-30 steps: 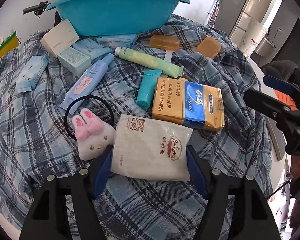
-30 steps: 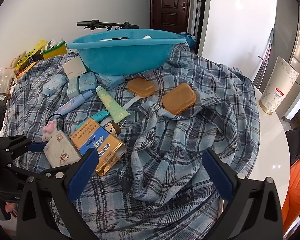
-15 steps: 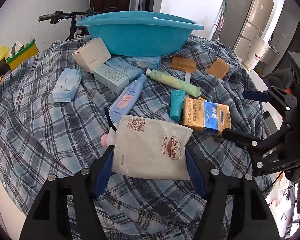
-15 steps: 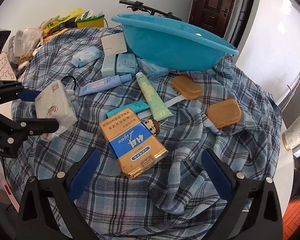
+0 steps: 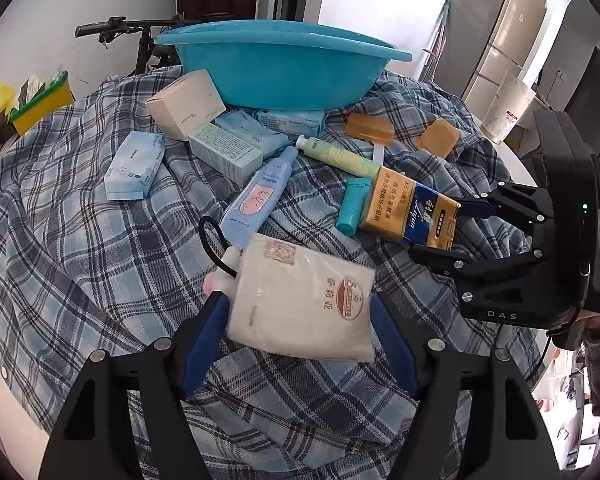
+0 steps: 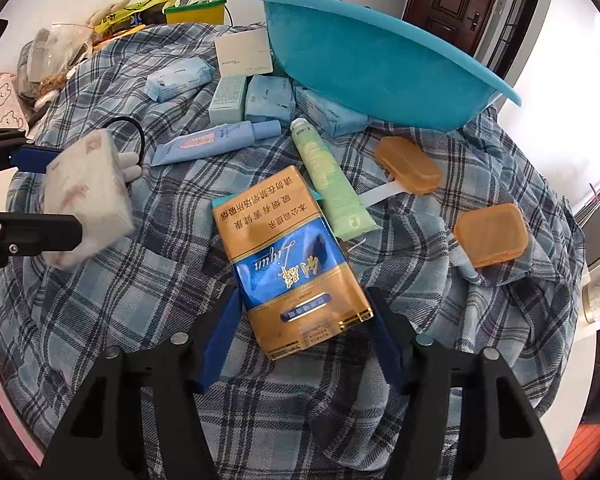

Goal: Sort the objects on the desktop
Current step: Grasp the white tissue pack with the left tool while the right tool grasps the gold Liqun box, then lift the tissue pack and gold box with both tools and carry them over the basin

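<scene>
Bright daylight enters from the blown-out window point(image 6: 572, 92) at the right of the right wrist view. Shadows on the plaid cloth point(image 5: 80, 248) are soft. Fisheye curvature bends both pictures toward black corners. The white packet point(image 6: 86, 200) shows motion blur.

The left gripper point(image 5: 300, 336) holds a white packet point(image 5: 300, 300) between its blue pads, jaws opening slightly, above a plaid cloth point(image 5: 80, 248). Behind the packet peeks a black hairband point(image 5: 212, 240). Farther back lie a blue tube point(image 5: 260, 196), a teal tube point(image 5: 352, 208), a green tube point(image 5: 340, 156), pale blue boxes point(image 5: 134, 166) and two amber cases point(image 5: 370, 129), before a teal basin point(image 5: 284, 68). At right, the right gripper point(image 5: 440, 228) straddles the end of a gold-and-blue carton point(image 5: 408, 208), jaws closing.
</scene>
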`<control>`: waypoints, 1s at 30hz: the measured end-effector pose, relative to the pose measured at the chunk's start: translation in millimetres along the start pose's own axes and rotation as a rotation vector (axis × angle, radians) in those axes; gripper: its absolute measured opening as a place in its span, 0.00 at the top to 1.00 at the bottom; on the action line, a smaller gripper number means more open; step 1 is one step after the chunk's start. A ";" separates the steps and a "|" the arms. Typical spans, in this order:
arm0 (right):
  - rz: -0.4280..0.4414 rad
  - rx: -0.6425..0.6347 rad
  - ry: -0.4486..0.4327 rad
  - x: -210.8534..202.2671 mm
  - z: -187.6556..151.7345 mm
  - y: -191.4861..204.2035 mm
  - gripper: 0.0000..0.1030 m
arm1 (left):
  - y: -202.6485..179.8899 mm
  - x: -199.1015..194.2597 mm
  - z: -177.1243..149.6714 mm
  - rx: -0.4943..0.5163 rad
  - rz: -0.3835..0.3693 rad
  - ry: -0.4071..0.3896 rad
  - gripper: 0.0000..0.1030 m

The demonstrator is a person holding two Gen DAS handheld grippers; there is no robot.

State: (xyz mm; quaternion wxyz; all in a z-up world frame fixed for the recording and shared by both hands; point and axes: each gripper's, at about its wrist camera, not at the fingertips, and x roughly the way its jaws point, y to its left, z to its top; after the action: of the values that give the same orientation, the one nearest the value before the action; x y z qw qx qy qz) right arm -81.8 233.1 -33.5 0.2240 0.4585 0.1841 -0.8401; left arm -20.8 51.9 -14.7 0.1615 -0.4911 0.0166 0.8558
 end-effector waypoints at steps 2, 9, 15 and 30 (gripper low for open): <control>-0.002 -0.001 -0.023 -6.5 -0.7 0.9 0.43 | -0.7 0.5 0.3 0.002 -0.002 0.000 0.24; 0.000 0.024 -0.073 -25.4 1.5 -0.9 0.44 | -8.0 3.1 -0.3 0.025 -0.011 0.011 0.21; 0.007 0.042 -0.074 -27.4 -1.4 -3.8 0.44 | -15.5 17.2 -6.9 0.060 -0.003 0.064 0.21; 0.014 0.093 -0.083 -29.9 -7.2 -15.3 0.44 | -23.9 31.9 -11.0 0.079 0.071 0.079 0.34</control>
State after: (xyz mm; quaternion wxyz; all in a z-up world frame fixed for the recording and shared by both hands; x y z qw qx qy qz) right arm -70.8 255.7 -10.1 0.2158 0.4344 0.1320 -0.8645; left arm -19.5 80.8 -44.2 0.1494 -0.5169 0.0744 0.8396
